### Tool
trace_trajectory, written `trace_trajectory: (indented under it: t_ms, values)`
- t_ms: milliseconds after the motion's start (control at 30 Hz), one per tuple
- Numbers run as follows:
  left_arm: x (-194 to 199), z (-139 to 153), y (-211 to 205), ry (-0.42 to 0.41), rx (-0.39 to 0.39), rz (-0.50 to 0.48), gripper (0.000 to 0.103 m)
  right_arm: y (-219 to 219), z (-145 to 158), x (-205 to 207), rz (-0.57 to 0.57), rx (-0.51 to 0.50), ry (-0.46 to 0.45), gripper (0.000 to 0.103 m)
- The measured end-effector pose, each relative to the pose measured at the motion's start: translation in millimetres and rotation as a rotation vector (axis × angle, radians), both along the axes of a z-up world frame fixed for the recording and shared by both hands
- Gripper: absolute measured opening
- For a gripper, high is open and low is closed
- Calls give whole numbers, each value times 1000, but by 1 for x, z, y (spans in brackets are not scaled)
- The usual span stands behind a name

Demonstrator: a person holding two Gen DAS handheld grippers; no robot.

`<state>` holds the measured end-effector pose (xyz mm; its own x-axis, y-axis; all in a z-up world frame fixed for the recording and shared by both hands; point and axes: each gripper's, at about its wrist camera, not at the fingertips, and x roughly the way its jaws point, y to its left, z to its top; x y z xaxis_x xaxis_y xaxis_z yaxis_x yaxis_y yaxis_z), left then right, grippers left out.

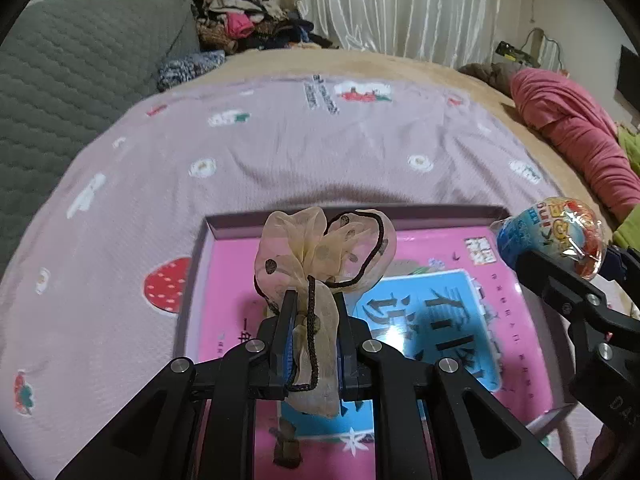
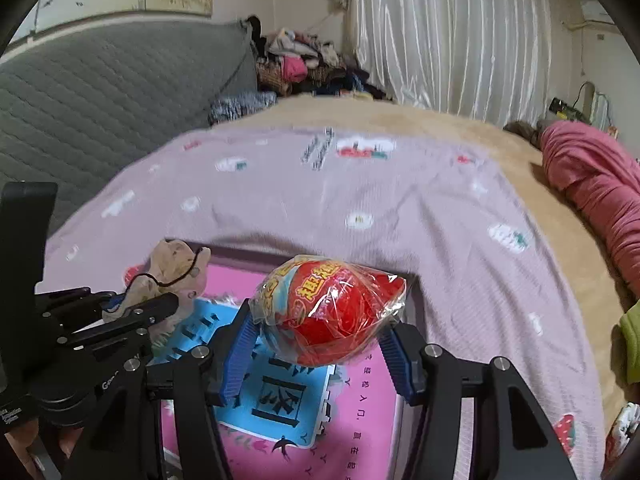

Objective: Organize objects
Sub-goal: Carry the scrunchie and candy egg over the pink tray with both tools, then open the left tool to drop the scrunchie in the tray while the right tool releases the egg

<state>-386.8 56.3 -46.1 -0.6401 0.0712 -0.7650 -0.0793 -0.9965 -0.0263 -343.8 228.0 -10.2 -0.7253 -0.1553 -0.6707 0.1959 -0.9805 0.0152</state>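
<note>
Between right gripper (image 2: 320,332) pads, wrapped egg (image 2: 332,308)

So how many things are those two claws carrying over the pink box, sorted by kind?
Hair scrunchie, sheer beige with dots: 1, in the left gripper
Wrapped red egg-shaped toy: 1, in the right gripper
Total: 2, both above the open box

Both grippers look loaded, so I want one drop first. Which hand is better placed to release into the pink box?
Probably left. The left gripper holds the hair tie squarely over the pink box. The right gripper holds the wrapped red toy nearer the box's far right corner.
</note>
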Motion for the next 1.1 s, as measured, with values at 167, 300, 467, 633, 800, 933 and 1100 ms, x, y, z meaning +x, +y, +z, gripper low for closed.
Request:
trace_trajectory:
  t_ms: [167, 300, 467, 633, 800, 933, 1100]
  values:
    - [-15, -27, -7, -51, 51, 15, 17, -1, -26, -21, -5, 31, -73, 58]
    - [-22, -34, -12, -67, 89, 4, 21, -1, -41, -30, -10, 26, -102, 58]
    - [-25, -37, -11, -68, 86, -2, 29, -7, -54, -36, -12, 62, -127, 59]
    - [-25, -36, -9, -66, 74, -10, 35, -7, -62, -40, -19, 64, -155, 59]
    - [-24, -37, -11, -78, 80, -7, 55, -4, -62, -40, -36, 79, -163, 67]
    - [-21, -37, -10, -74, 76, -9, 60, -3, -61, -40, -39, 78, -161, 72]
    - [-19, -34, -12, -72, 72, -8, 72, 2, -58, -39, -63, 90, -158, 83]
